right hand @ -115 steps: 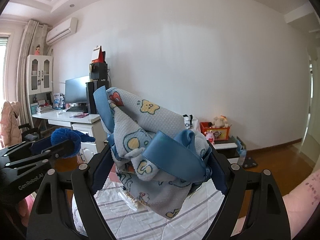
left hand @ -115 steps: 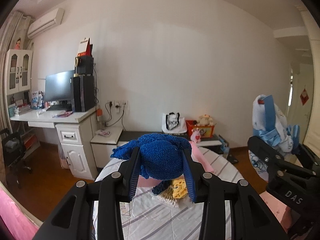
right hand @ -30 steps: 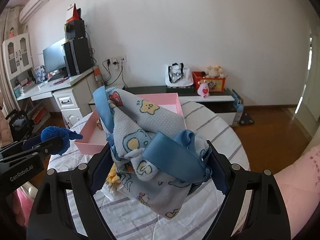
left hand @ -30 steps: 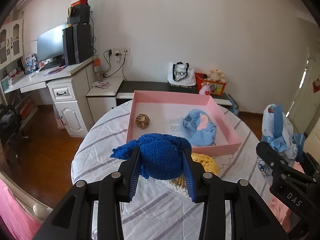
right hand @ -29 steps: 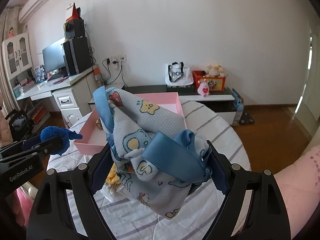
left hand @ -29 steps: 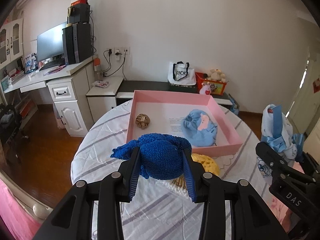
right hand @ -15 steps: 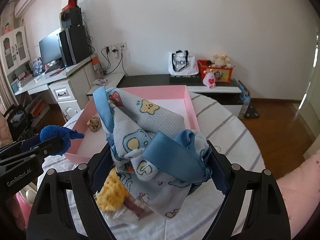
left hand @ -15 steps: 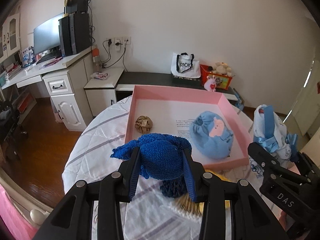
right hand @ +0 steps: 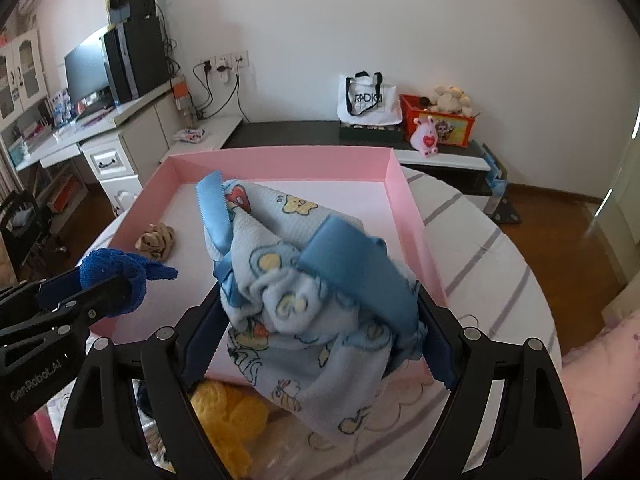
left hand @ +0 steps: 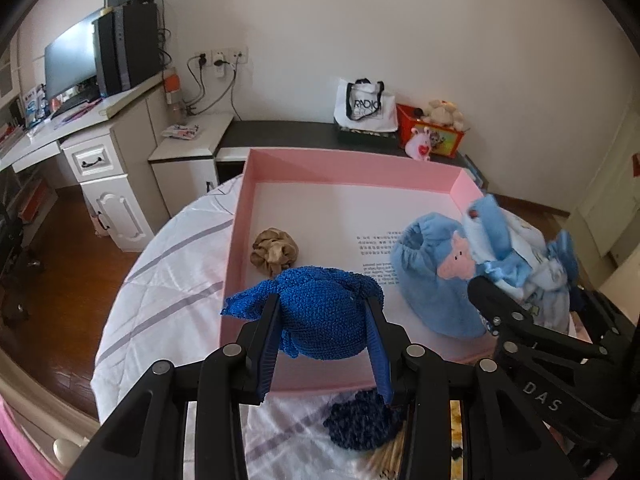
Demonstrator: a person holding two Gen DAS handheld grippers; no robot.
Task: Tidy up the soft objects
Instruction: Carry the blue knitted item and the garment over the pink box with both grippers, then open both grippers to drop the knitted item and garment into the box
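My left gripper (left hand: 322,312) is shut on a dark blue knitted cloth (left hand: 320,308) and holds it over the near edge of the pink tray (left hand: 352,164). My right gripper (right hand: 320,284) is shut on a light blue printed cloth with blue ribbon (right hand: 296,272), held above the tray's near right part (right hand: 412,216). In the tray lie a beige scrunchie (left hand: 274,251) and a light blue hat with a pink pig face (left hand: 436,276). The left gripper with the knitted cloth also shows in the right wrist view (right hand: 116,276).
The tray sits on a round table with a striped white cloth (left hand: 168,288). A yellow knitted item (right hand: 228,412) and a dark knitted item (left hand: 360,420) lie on the table in front of the tray. A desk with a monitor (left hand: 72,64) stands at left.
Both grippers have tilted down and moved forward toward the tray, each still holding its cloth. The right one now hangs over the tray beside the light blue hat.
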